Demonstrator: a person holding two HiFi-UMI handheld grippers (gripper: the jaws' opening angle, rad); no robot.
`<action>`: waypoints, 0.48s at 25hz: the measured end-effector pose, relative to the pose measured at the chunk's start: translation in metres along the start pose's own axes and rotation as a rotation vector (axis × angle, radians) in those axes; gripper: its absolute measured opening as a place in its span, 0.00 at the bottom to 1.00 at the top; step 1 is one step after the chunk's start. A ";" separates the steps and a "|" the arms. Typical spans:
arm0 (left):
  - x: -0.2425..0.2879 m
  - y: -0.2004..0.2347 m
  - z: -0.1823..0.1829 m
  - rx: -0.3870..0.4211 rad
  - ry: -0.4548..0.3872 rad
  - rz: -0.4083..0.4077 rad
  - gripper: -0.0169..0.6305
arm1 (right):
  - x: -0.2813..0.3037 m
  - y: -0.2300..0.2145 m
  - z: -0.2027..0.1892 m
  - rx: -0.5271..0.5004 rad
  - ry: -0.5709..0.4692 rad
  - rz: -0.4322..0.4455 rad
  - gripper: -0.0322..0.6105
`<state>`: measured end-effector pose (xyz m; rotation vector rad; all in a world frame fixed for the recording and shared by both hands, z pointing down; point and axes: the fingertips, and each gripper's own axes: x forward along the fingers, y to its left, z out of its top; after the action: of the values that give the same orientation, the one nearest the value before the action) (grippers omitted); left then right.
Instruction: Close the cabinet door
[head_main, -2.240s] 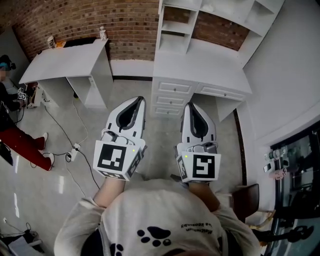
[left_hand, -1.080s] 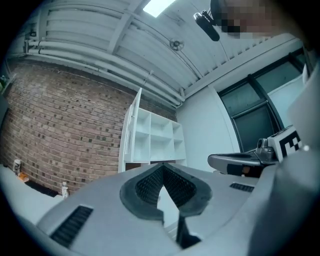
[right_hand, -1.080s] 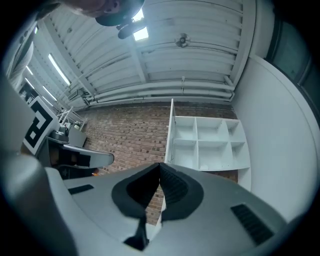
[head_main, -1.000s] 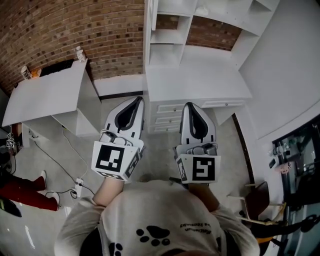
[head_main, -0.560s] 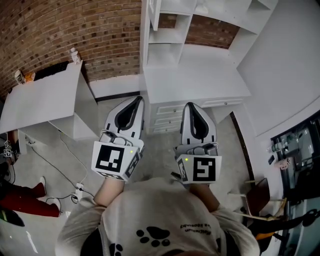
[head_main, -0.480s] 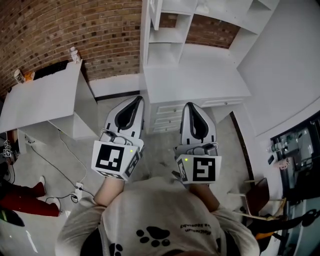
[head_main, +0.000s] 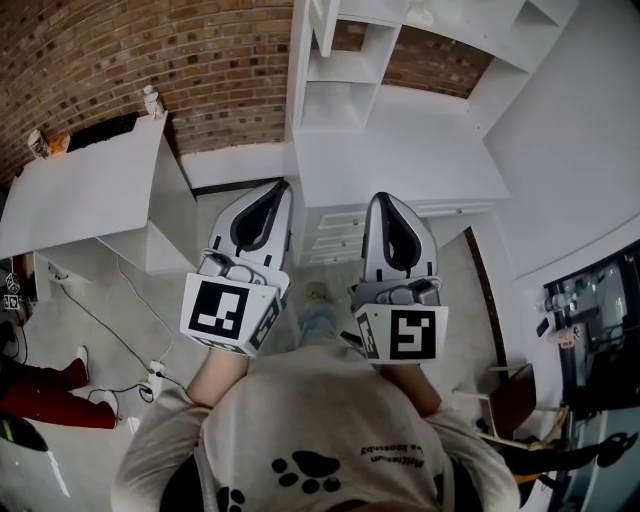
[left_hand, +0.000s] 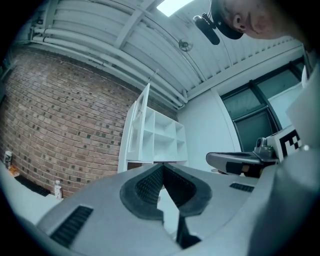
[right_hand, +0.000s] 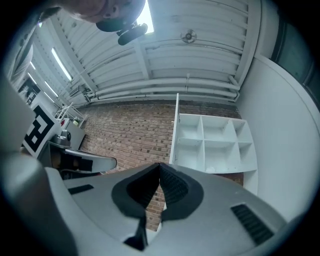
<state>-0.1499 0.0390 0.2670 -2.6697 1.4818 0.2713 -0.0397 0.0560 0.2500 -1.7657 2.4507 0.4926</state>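
While I am looking down through the head view, I am carrying the left gripper (head_main: 275, 187) and right gripper (head_main: 386, 198) side by side toward the smooth white desk (head_main: 400, 150), only approaching, I judge, since the cabinet door (head_main: 325, 25) is standing open at the shelf unit's (head_main: 345, 85) left edge, well apart from both. In the left gripper view, the ribbed black pads (left_hand: 145, 187) are meeting tip to tip with nothing between them, and the door is showing as a thin flat panel against rough brick (left_hand: 60, 130). In the right gripper view, the jaws are likewise pinching together, empty, probably ready to push.
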 end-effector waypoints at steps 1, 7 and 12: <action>0.005 0.003 -0.001 0.000 0.000 0.002 0.04 | 0.006 -0.001 -0.002 0.001 -0.002 0.005 0.07; 0.045 0.024 -0.011 0.000 0.001 0.017 0.04 | 0.053 -0.017 -0.020 0.010 -0.004 0.035 0.07; 0.093 0.046 -0.015 0.005 0.001 0.034 0.04 | 0.103 -0.036 -0.034 0.015 -0.003 0.066 0.07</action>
<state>-0.1393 -0.0649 0.2646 -2.6439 1.5271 0.2678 -0.0365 -0.0579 0.2491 -1.6814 2.5107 0.4808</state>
